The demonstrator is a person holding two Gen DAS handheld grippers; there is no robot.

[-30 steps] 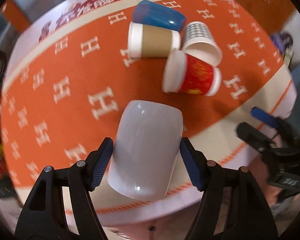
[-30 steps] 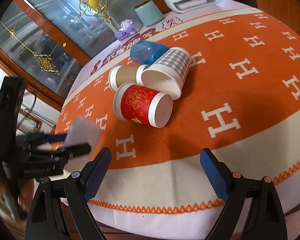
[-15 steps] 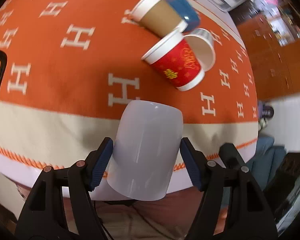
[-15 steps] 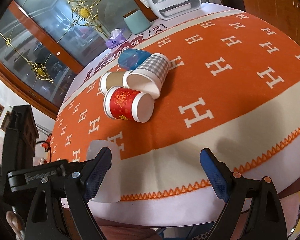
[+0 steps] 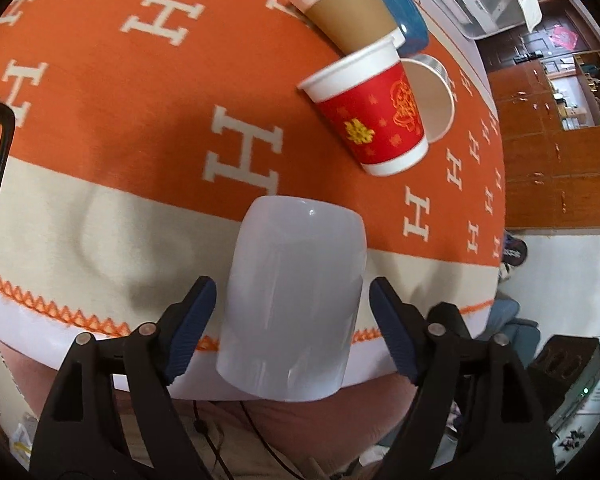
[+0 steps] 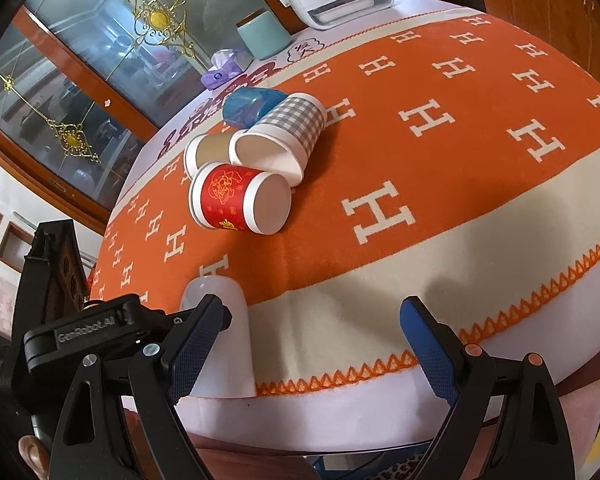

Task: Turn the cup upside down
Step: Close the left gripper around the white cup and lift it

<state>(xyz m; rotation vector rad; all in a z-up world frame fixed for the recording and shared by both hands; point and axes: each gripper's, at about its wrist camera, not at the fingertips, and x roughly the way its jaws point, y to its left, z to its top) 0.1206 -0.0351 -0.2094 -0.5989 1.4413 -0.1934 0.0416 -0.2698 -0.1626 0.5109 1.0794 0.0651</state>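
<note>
Since a moment ago your left gripper (image 5: pixel 292 330) has swung the white cup (image 5: pixel 292 300) down to the near edge of the orange cloth (image 5: pixel 140 92). Your left gripper looks spread a little, its blue pads just off the cup walls, so the cup seems let go. It stands mouth down on the surface, long side up and down, closed end toward 12 o'clock in the left view. Your right gripper (image 6: pixel 312 340) hangs wide apart and empty; the cup (image 6: pixel 220 340) is at its 9 o'clock. White "H" letters cover the cloth. "GenRobot.AI" is printed on the left tool. Pull straight back.
</note>
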